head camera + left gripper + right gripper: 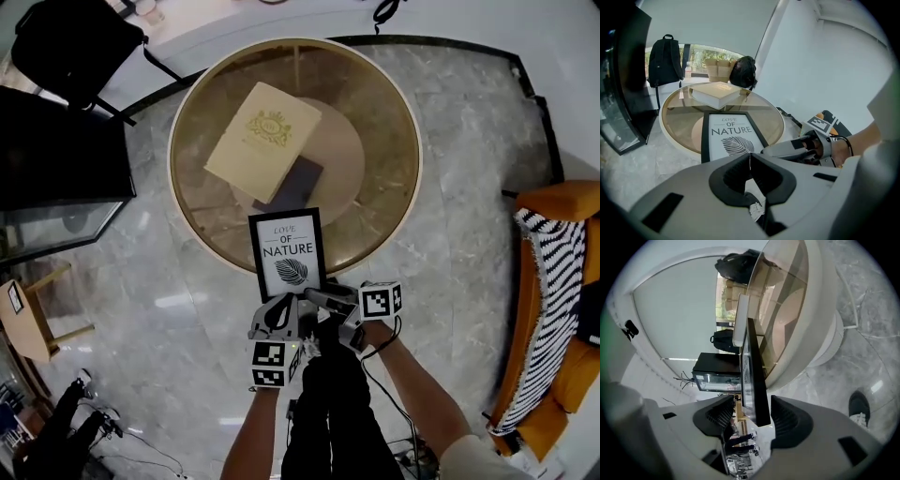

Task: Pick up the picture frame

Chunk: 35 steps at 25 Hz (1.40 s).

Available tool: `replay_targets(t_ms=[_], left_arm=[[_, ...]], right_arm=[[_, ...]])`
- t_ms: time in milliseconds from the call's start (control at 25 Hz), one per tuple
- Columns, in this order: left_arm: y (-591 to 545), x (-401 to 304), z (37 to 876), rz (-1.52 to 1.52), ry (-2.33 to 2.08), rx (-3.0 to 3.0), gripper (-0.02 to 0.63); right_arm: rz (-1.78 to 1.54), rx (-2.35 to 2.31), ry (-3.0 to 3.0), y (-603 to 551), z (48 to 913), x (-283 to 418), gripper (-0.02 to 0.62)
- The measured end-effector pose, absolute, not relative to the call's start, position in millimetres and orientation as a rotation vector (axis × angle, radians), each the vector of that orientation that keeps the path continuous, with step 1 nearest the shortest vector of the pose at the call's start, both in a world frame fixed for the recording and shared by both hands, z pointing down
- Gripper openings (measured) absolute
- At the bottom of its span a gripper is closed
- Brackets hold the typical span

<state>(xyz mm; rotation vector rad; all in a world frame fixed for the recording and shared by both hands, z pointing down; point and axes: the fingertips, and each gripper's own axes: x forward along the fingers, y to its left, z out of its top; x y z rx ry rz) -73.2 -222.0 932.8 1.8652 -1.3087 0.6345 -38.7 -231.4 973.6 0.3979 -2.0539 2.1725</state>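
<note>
We hold the right hand-held gripper (751,420) wide astride the picture frame (287,251), which overhangs the desk (398,122); the left hand-held gripper (750,164) sits closed beside the frame.

My two forearms come up from the bottom edge of the head view, grippers close together at lower centre. My left gripper (281,302) tilts steeply down, jaws pressed together. My right gripper (314,298) points toward the picture's left, jaws wide apart, with the pads clear of the picture frame (754,380) edge between them.
</note>
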Motion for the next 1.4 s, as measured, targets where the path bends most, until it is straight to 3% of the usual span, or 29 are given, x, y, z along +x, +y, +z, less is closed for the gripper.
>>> replay_targets(t_ms=[520,880,1400], left_arm=[[-224,-83,942,0.616,-1.312,1.837,0.021],[-215,-88,944,0.606,-1.318,1.825,0.021],[-202,-100,921,0.546,-1.371,1.828,0.021]], right_arm=[[2.302,0.181,-1.935,-224,985,-63,0.254],[2.307,0.194,-1.962,-229,981,-72,0.097],[2.012,0.323,-2.245,-232,939,-71,0.073]])
